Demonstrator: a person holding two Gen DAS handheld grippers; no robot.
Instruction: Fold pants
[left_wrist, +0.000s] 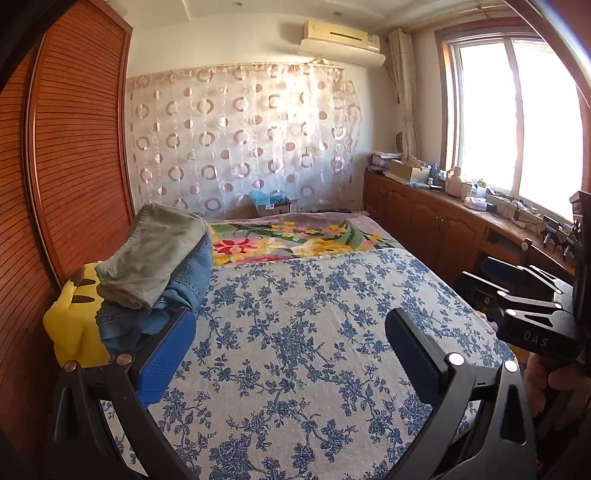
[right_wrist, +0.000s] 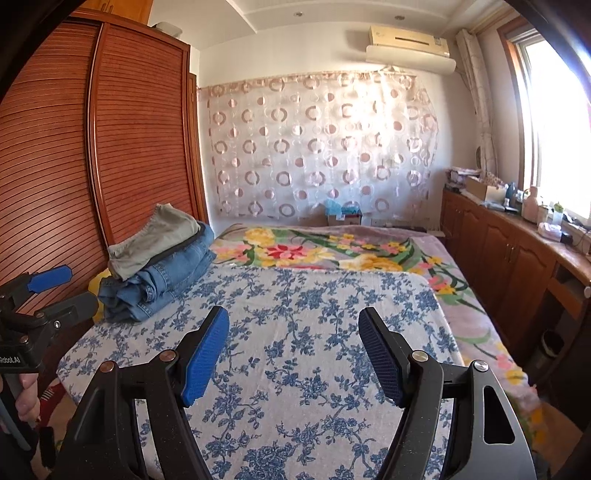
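A stack of folded pants lies at the left edge of the bed, grey-green pants on top of blue jeans. In the left wrist view the same grey-green pants and jeans rest just beyond my left finger. My left gripper hangs open over the blue-flowered bedspread, nothing between its blue pads. My right gripper is open too, above the bedspread, with nothing held. Each gripper shows at the edge of the other's view, the left gripper and the right gripper.
A yellow plush toy sits beside the pants stack. A slatted wooden wardrobe stands along the left. A floral blanket covers the far half of the bed. Low wooden cabinets with clutter run under the window on the right.
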